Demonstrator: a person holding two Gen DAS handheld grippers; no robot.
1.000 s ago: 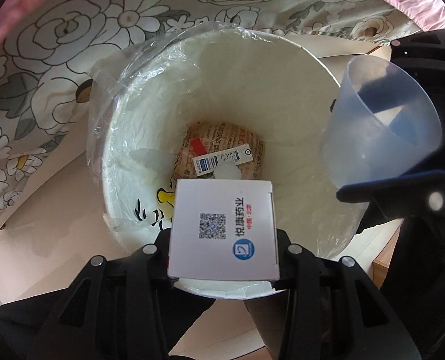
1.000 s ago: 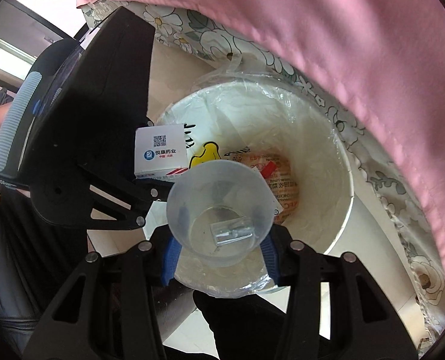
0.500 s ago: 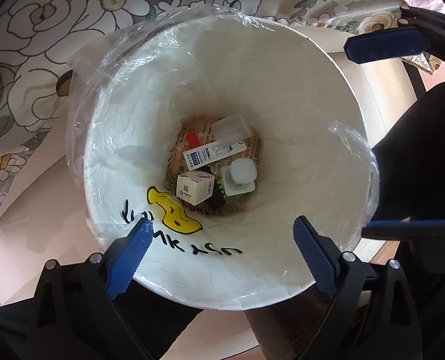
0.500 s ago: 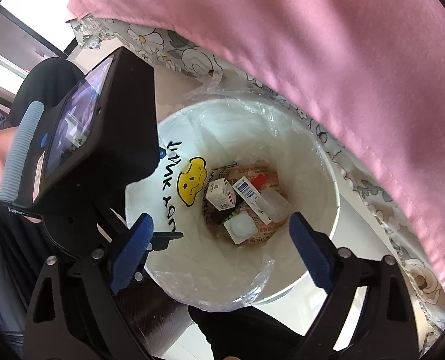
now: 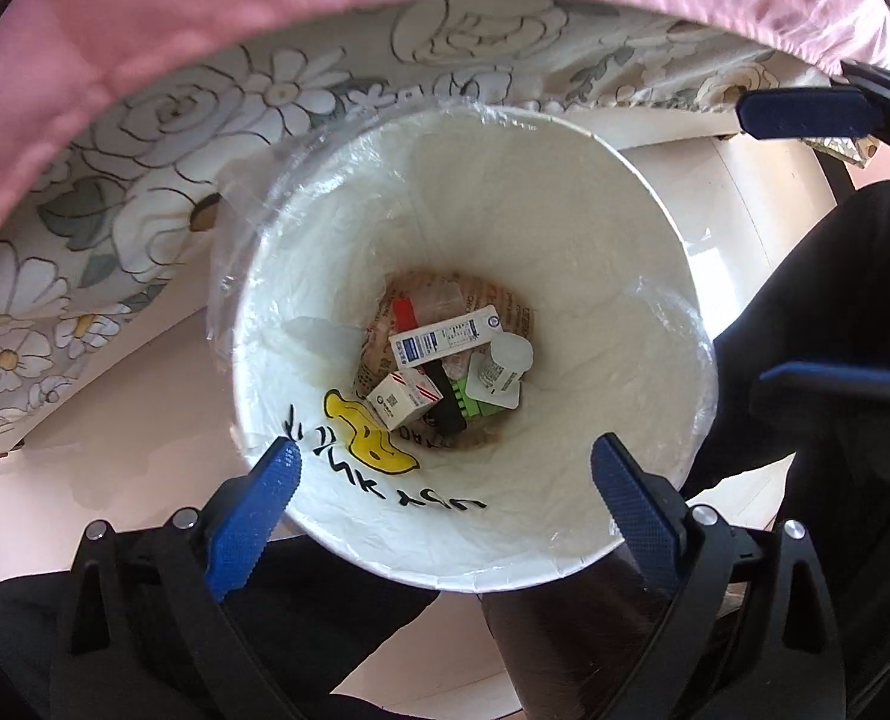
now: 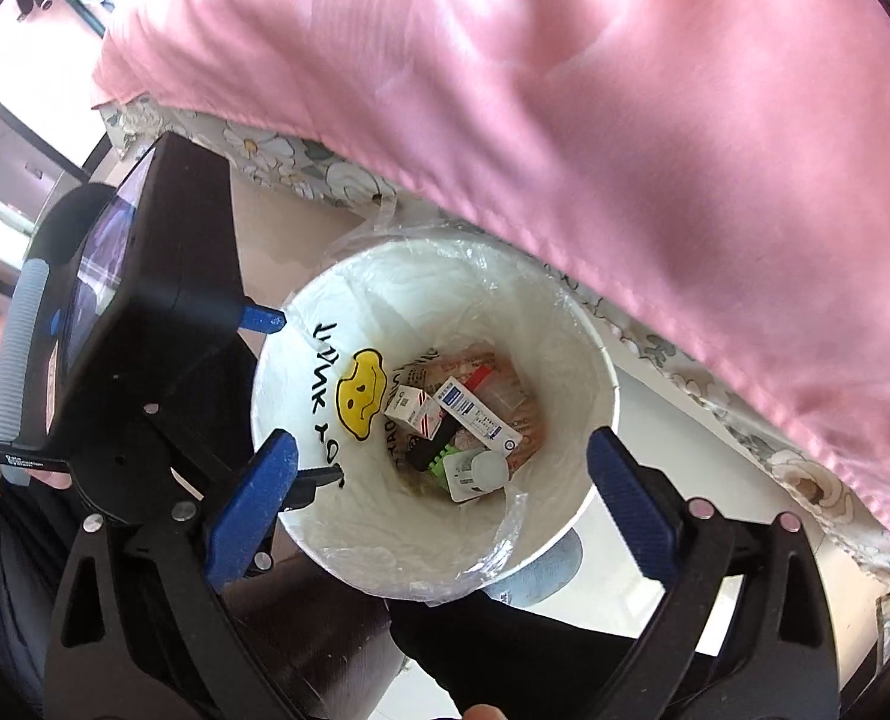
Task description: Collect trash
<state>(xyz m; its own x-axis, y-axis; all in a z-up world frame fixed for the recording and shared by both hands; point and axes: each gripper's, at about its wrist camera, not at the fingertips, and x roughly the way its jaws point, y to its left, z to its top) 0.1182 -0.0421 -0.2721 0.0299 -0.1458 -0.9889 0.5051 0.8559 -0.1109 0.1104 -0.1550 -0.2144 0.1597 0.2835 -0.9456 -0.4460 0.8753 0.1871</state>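
Note:
A white paper bin [image 5: 565, 192] with a clear plastic liner and a yellow smiley stands on the floor; it also shows in the right wrist view [image 6: 571, 324]. At its bottom lie a small white box [image 5: 402, 399], a long white and blue box [image 5: 445, 336], a clear plastic cup [image 5: 499, 366] and other scraps. The small white box [image 6: 411, 408] and the cup [image 6: 481, 474] show in the right wrist view too. My left gripper [image 5: 445, 498] is open and empty above the bin's near rim. My right gripper [image 6: 438, 498] is open and empty above the bin.
A pink sheet [image 6: 625, 120] over floral bedding [image 5: 174, 150] hangs close behind the bin. The left gripper's black body [image 6: 144, 330] is left of the bin in the right wrist view. The pale floor [image 5: 114, 432] surrounds the bin. Dark-trousered legs [image 5: 835, 312] are on the right.
One second ago my left gripper held the white box and my right held the clear cup. Both opened; the box and cup now lie in the bin. Both grippers have since lifted.

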